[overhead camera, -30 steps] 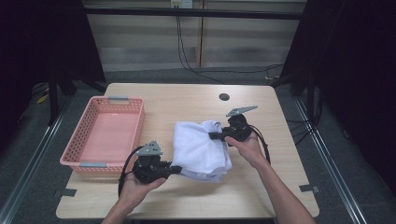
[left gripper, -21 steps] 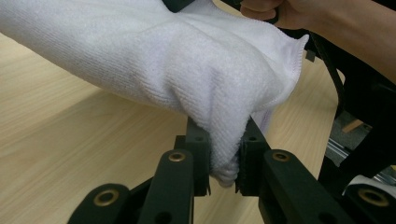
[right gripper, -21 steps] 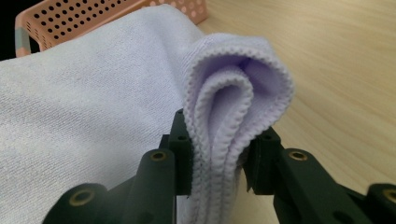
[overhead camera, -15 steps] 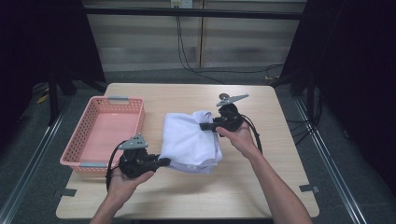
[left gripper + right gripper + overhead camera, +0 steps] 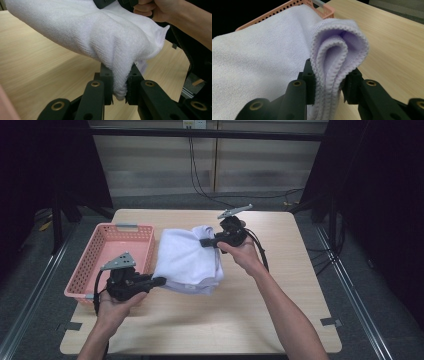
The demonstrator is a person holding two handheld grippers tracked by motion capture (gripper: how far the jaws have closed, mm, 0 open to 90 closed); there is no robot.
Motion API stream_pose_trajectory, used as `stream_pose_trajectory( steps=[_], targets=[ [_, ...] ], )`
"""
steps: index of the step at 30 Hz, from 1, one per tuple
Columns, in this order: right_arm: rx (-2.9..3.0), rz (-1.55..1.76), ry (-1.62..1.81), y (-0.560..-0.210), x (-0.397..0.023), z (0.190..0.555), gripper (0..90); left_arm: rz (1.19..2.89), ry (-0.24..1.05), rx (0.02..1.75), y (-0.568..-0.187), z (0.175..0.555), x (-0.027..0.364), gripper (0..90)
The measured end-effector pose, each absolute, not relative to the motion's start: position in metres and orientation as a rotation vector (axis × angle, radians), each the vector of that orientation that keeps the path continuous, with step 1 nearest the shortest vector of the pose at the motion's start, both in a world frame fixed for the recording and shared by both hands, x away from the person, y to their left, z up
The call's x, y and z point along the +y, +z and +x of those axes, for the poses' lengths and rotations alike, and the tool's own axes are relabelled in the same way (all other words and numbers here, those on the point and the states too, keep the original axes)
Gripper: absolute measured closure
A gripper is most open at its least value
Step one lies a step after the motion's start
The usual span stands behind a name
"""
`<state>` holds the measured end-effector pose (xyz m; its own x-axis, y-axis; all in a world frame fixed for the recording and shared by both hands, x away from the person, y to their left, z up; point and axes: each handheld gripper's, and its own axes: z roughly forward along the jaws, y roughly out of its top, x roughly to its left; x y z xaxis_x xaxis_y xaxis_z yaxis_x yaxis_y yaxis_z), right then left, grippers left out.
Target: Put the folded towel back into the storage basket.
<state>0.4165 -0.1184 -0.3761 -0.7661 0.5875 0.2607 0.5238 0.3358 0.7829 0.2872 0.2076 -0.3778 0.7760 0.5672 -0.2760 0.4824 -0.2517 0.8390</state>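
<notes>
Here, one white towel (image 5: 187, 260): folded, several layers thick, held up over the middle of the table (image 5: 300, 295) between two grippers, its left edge close beside the pink basket (image 5: 100, 255).

Hidden or unclear: the towel's underside faces away in the high view, so whether its lowest fold touches the tabletop cannot be told. In the left gripper view the towel runs past the top and left edges. The basket's near corner sits behind the left gripper.

Look of the towel: terry weave, fine ribbed loops; stitched hem (image 5: 342, 47) curling in a rolled loop of doubled layers at the far corner; soft sag between the two held points; a slight lilac cast in the right gripper view.

Left gripper (image 5: 159, 281): jaws clamped on a bunched near corner (image 5: 120, 85), cloth pinched tight between the pads. Right gripper (image 5: 206, 241): jaws closed on the far corner, the folded hem layers squeezed between them. A hand (image 5: 112, 307) carries each, forearms entering from the bottom edge.

Table: pale wood grain, square, rounded corners, a dark round hole near the far edge. Basket: perforated plastic walls, grey handles, at the table's left side.

Room: grey floor, dark curtains on both sides, a pale wall behind with cables (image 5: 200, 175) hanging down.
</notes>
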Motion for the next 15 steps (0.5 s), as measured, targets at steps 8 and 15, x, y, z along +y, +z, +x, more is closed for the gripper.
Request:
stream_pose_trajectory(
  steps=[8,15],
  targets=[
    [2.525,0.997,1.455,-0.358,-0.091,0.427,68.8,1.874,0.138,0.816,-0.366,0.287,0.234,80.0],
    [2.543,0.979,1.459,-0.347,-0.066,0.433,68.8,1.838,0.159,0.846,-0.362,0.29,0.261,80.0]
  ],
)
